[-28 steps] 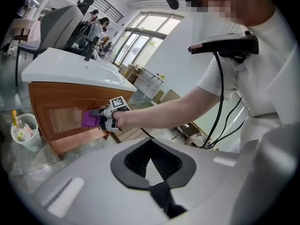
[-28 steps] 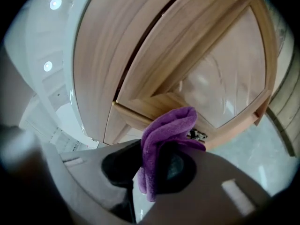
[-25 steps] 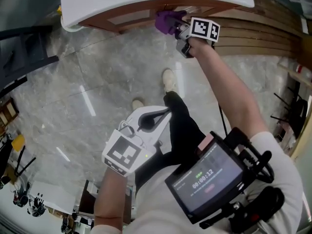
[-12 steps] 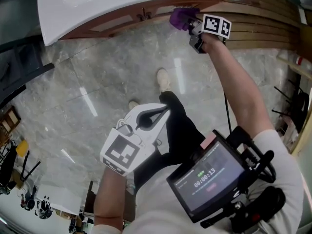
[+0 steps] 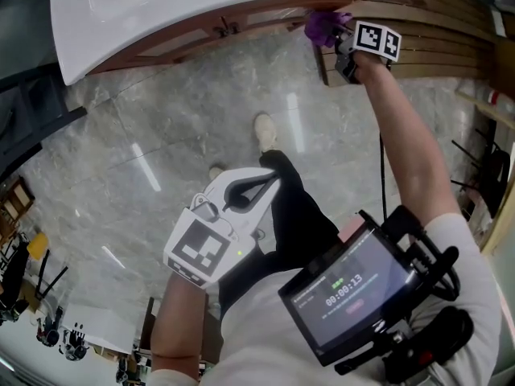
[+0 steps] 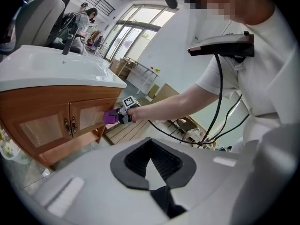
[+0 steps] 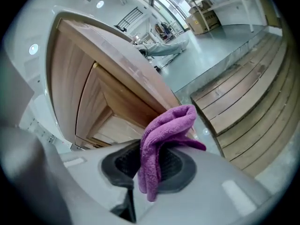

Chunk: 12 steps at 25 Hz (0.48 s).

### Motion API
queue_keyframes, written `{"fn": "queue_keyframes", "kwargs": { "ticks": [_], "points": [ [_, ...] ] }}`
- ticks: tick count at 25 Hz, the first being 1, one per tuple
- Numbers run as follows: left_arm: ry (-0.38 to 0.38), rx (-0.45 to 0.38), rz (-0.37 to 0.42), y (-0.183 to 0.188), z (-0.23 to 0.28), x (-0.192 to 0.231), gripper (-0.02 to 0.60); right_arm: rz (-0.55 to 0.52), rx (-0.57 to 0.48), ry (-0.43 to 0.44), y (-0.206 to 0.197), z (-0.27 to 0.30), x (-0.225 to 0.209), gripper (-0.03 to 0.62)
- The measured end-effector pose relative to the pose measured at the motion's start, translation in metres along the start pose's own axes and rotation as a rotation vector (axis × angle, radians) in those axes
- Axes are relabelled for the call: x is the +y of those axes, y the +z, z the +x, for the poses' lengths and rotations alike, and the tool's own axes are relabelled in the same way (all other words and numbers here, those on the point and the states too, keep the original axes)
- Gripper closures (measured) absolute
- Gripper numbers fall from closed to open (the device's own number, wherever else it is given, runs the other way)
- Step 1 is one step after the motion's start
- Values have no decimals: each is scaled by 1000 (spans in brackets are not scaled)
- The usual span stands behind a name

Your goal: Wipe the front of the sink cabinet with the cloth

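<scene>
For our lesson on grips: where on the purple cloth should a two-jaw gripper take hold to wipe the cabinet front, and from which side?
Pinch the bunched middle of the purple cloth, coming from the side away from the sink cabinet. Folded that way, as the right gripper holds it, a soft loop juts ahead of the jaws toward the wood.

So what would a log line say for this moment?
right gripper: shut on purple cloth | purple cloth: at sink cabinet front, right end | left gripper: fingers together, empty, held back
</scene>
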<state>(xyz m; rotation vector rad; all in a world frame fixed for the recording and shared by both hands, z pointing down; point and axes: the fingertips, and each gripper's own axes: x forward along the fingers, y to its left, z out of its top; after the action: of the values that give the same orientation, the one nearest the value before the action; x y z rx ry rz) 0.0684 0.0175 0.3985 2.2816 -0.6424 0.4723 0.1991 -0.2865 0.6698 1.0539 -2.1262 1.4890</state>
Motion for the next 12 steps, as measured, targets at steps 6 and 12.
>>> {"fn": "queue_keyframes", "kwargs": {
  "ticks": [6,12],
  "points": [
    [9,-4,-5,-3,-2,1,577,-29,-19,-86,8,-13,-24,522],
    [32,-31,-25,-7,-4,2,577,-113,-4,-153,-14,-17,-29,522]
  ]
}}
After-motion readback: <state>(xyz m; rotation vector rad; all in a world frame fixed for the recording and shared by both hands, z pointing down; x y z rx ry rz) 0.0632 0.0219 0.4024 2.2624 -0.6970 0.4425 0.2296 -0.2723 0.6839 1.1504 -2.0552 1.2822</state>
